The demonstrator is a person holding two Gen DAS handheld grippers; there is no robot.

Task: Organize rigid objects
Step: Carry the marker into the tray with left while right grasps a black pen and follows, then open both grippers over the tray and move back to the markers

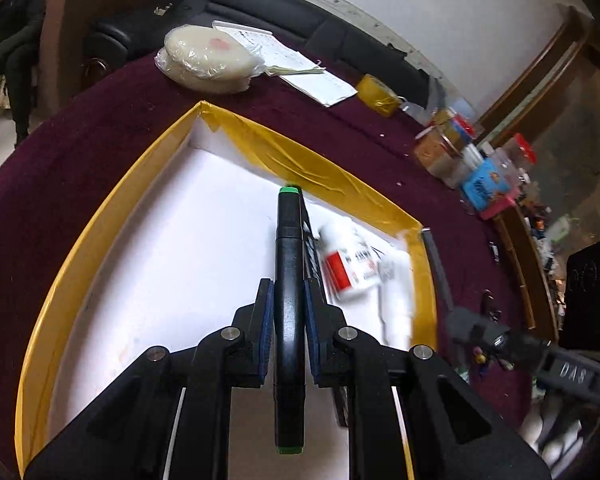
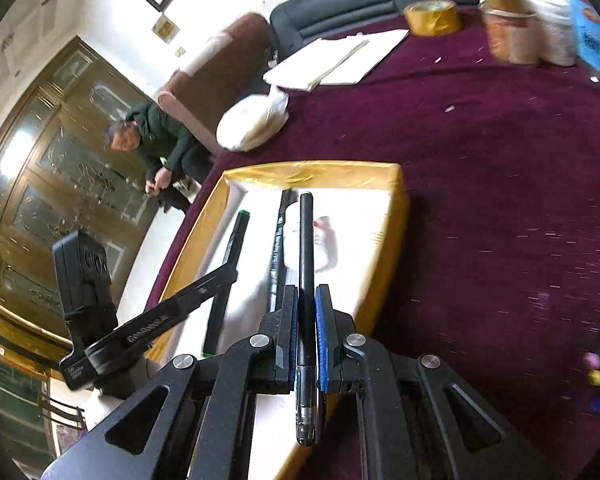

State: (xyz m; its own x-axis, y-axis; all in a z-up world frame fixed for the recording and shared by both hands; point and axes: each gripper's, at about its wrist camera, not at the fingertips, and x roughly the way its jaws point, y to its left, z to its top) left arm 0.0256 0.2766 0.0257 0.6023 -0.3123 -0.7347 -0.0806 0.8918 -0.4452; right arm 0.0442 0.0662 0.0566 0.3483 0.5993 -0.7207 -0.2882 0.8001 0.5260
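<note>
Both grippers loaded over the tray!
Left gripper [image 1: 288,308] clamps the marker [image 1: 289,264], right gripper [image 2: 306,312] clamps the pen [image 2: 306,248], both above the tray [image 1: 80,240]. Best to lower each flat beside the black pen [image 2: 278,240] and bottle [image 1: 350,264] lying ahead, then release gently.

Right gripper [image 1: 572,374] body: I read "DAS".
Bottle [image 1: 350,266] label: blurred, I can't read it.
Blue packet [image 1: 486,184]: print illegible.
</note>
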